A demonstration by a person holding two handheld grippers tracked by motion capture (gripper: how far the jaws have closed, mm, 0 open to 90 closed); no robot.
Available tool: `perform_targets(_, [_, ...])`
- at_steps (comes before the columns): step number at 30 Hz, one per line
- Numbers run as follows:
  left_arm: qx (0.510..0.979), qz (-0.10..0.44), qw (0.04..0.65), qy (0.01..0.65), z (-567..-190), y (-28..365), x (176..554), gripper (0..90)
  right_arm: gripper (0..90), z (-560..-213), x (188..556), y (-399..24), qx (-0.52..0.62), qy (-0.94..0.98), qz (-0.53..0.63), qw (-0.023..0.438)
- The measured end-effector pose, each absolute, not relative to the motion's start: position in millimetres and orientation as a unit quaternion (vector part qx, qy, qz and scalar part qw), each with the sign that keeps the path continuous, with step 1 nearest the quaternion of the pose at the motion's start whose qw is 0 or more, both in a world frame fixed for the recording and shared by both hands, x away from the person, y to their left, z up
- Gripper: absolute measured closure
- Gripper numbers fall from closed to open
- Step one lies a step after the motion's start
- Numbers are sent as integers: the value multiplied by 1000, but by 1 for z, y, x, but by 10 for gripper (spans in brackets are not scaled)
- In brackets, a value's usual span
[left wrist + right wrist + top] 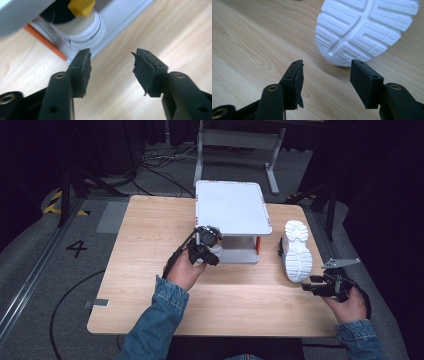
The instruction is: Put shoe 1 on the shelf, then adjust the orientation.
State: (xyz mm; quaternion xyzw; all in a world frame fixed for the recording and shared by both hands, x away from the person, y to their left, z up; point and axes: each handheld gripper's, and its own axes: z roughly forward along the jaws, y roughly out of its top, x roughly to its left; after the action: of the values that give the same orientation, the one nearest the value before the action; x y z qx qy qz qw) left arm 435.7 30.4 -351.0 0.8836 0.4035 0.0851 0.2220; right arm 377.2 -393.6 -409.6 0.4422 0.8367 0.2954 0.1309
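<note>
Item one: your right tool (325, 82), two black jaws rising from the lower edge, set apart with bare wood between them. Item two: a white shoe (367, 27), its ridged sole facing you, its rounded end just beyond the jaw tips and not touching them. Item three: a light wooden table (249, 42) beneath both.

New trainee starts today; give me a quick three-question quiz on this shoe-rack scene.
1. True or false: the white sneaker on the light wooden table lies sole up.
2. Which gripper is nearest the sneaker: A left gripper, B right gripper?
3. What stands on the lower shelf of the white two-tier rack?

Key: 1 true; 2 B; 3 another white shoe, with a yellow tab.
</note>
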Motion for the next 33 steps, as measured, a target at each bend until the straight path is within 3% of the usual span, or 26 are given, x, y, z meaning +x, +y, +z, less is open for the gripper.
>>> perform_targets(16, [864, 94, 178, 462, -355, 103, 412, 338, 443, -386, 405, -390, 444, 827, 312, 148])
perform_targets(21, [855, 86, 177, 479, -362, 117, 404, 336, 532, -380, 427, -394, 450, 819, 319, 158])
perform_targets(23, [854, 86, 170, 484, -365, 122, 400, 339, 649, -379, 435, -395, 454, 812, 325, 167])
perform_targets(25, [852, 87, 163, 489, -367, 127, 396, 354, 709, -379, 444, -393, 454, 811, 331, 162])
perform_targets(33, [838, 88, 151, 517, -375, 148, 376, 364, 731, -384, 475, -377, 454, 815, 299, 202])
